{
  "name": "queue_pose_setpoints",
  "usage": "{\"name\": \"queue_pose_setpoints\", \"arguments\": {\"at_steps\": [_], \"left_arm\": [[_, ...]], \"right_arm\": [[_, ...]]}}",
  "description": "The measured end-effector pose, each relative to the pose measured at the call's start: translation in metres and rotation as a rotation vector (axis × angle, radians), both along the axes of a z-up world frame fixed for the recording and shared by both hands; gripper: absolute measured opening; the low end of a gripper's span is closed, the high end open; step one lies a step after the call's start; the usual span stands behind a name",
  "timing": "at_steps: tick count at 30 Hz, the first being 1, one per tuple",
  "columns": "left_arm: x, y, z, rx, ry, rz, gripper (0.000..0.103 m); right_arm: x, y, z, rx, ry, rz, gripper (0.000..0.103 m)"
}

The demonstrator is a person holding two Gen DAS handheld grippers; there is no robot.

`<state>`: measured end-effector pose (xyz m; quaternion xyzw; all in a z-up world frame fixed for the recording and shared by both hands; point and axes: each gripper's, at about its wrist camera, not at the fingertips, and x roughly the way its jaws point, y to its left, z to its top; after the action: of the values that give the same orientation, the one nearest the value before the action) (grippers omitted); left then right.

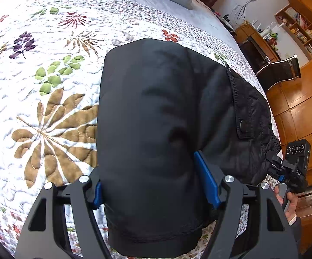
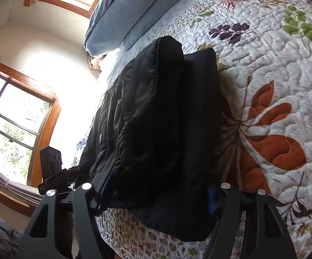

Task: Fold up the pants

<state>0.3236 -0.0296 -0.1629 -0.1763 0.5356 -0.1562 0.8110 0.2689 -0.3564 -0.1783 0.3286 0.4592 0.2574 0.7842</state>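
Black padded pants (image 1: 156,99) lie folded into a thick bundle on the flowered quilt (image 1: 48,86), near the bed's edge. In the left wrist view my left gripper (image 1: 152,185) is shut on the near end of the bundle, with a blue pad pressing into the fabric on each side. A snap flap (image 1: 243,125) shows on the pants' right side. My right gripper (image 2: 158,194) is shut on the same pants (image 2: 160,108) from the other side, and its pads are half buried in the cloth. Each gripper also shows small in the other's view, at the pants' edge.
Grey-blue pillows (image 2: 121,17) lie at the head of the bed. Beyond the bed's edge are a wooden floor (image 1: 302,108), a chair (image 1: 281,73) and bookshelves (image 1: 302,30). Windows (image 2: 15,125) stand on the other side. A hand (image 1: 289,202) holds the right gripper's handle.
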Motion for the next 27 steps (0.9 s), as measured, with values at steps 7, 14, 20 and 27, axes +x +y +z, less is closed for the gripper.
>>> {"name": "queue_pose_setpoints", "arguments": {"at_steps": [7,14,20,27], "left_arm": [[0.007,0.035,-0.002,-0.001,-0.002,0.057,0.073],[0.008,0.073,-0.015,-0.069,0.016,0.062,0.077],[0.007,0.088,-0.027,-0.122,0.038,0.049,0.083],[-0.013,0.104,-0.025,-0.144,0.059,0.096,0.089]], "right_arm": [[0.021,0.039,0.002,-0.006,0.0,0.044,0.068],[0.014,0.059,0.006,-0.016,-0.012,0.064,0.068],[0.018,0.058,0.002,-0.009,0.014,0.044,0.068],[0.011,0.038,0.009,-0.009,0.044,-0.014,0.079]]}}
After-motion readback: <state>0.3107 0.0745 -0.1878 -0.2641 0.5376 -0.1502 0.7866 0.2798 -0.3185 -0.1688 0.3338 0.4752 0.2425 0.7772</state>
